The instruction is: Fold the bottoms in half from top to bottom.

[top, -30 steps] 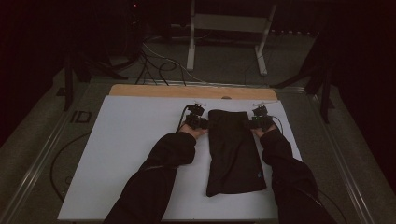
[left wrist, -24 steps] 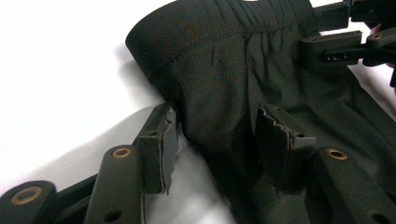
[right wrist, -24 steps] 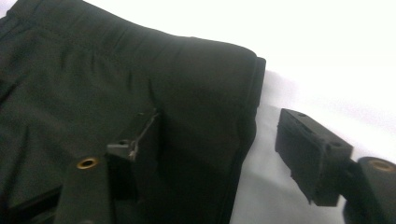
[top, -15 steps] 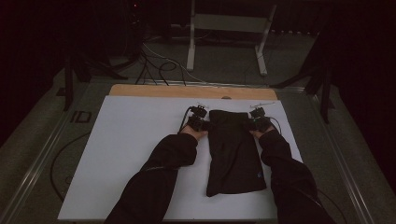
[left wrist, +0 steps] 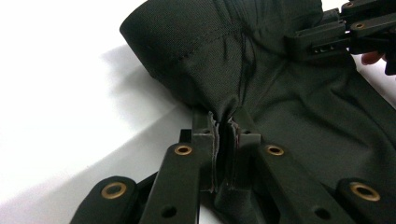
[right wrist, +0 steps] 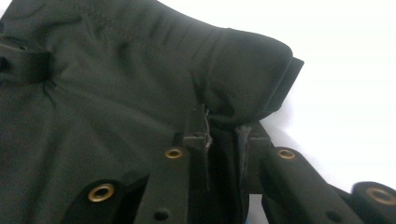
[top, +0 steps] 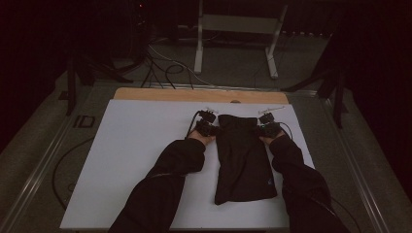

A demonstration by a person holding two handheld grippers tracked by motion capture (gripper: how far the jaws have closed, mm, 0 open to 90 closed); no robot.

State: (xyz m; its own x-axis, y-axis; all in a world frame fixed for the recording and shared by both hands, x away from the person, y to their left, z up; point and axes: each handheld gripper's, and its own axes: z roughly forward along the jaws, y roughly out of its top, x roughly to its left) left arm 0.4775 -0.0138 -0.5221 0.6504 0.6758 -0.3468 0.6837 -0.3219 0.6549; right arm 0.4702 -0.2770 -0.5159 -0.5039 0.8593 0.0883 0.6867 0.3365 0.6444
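Note:
A black garment (top: 243, 160) lies lengthwise on the white board (top: 136, 160), its far edge bunched. My left gripper (top: 210, 127) is at the garment's far left corner and my right gripper (top: 265, 127) at its far right corner. In the left gripper view the left gripper (left wrist: 225, 128) pinches a fold of the garment (left wrist: 289, 107), and the right gripper (left wrist: 336, 32) shows at the top right. In the right gripper view the right gripper (right wrist: 224, 128) holds a gathered fold of the garment (right wrist: 116, 84). Both pairs of jaws have just been closing on the cloth.
Dark sleeves (top: 170, 184) reach in from the bottom. A wooden strip (top: 194, 94) borders the board's far side. Behind it stand a metal frame (top: 238, 29) and loose cables (top: 165, 68) on the floor. Metal rails (top: 43, 165) run along both sides.
Both grippers' jaws have come together on the garment's far corners. The right gripper has edged slightly inward toward the cloth; the left hand has stayed put.

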